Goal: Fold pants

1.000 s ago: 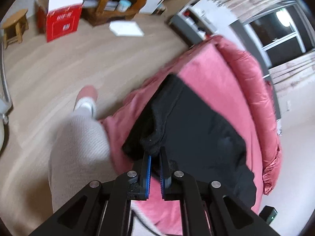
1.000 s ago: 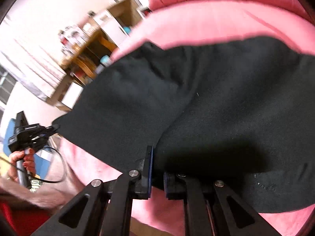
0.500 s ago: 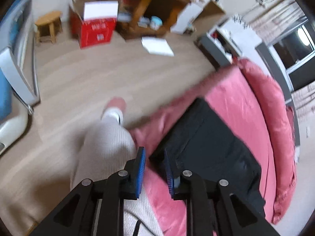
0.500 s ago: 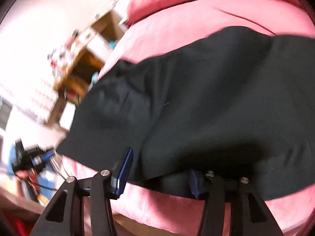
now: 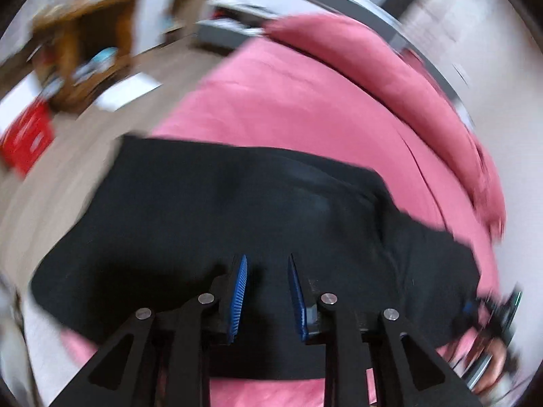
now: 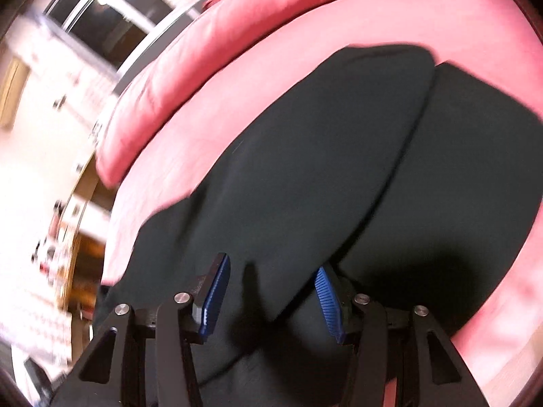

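1. Our left gripper [image 5: 266, 291] is opening, its jaws empty above the cloth.
2. Our right gripper [image 6: 269, 300] stands half open, gripping nothing.
3. The black pants [image 5: 210, 210] lie folded on the pink bedspread [image 5: 298, 101], long axis crosswise.

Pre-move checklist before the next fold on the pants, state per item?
1. Left gripper free of cloth: ok, its fingers are opening with nothing pinched.
2. Right gripper free of cloth: ok, fingers apart, nothing pinched.
3. Black pants lying on the pink bed cover: ok.
4. Fold seam straight: ok.
5. Left edge fully on the bed: cannot tell, blurred.
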Demonstrator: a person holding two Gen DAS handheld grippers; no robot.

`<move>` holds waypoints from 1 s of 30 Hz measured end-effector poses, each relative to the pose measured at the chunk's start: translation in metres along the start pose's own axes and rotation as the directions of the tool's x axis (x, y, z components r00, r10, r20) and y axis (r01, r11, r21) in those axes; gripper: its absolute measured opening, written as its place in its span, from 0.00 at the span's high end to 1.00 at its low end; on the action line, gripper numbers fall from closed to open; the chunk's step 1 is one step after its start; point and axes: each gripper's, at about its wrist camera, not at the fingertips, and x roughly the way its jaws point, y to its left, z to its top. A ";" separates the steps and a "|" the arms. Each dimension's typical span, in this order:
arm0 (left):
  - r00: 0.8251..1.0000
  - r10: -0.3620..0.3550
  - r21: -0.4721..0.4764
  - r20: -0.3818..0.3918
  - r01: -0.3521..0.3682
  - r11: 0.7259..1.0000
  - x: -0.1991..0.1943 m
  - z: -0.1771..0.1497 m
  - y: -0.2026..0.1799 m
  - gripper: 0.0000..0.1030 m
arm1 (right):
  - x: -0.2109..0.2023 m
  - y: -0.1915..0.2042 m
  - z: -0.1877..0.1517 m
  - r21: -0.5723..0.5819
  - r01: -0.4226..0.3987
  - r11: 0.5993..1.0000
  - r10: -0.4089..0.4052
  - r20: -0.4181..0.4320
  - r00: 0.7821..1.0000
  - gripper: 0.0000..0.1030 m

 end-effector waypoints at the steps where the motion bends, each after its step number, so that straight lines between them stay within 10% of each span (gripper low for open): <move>1: 1.000 -0.004 0.060 0.001 0.004 0.998 0.006 0.000 -0.014 0.74 | 0.000 -0.006 0.008 0.019 0.003 1.000 -0.003 0.012 1.000 0.49; 10: 0.986 -0.059 0.341 -0.155 0.109 0.934 0.069 -0.018 -0.093 0.62 | 0.008 -0.047 0.072 0.096 0.017 0.995 -0.026 0.093 0.995 0.51; 14: 0.989 0.004 0.428 -0.148 0.060 0.902 0.073 -0.029 -0.108 0.58 | 0.015 -0.070 0.095 0.182 0.002 0.983 -0.024 0.120 0.993 0.76; 16: 0.989 0.013 0.434 -0.149 0.054 0.899 0.072 -0.028 -0.110 0.57 | 0.017 -0.077 0.101 0.209 0.003 0.978 -0.028 0.120 0.992 0.92; 24: 0.991 -0.034 0.385 -0.126 0.080 0.920 0.059 -0.024 -0.098 0.57 | -0.053 -0.039 0.070 0.013 0.056 0.998 -0.057 0.248 0.967 0.92; 30: 0.987 -0.074 0.392 -0.142 0.125 0.911 0.059 -0.032 -0.094 0.57 | -0.064 -0.085 0.041 0.114 0.130 0.985 -0.149 0.176 0.973 0.92</move>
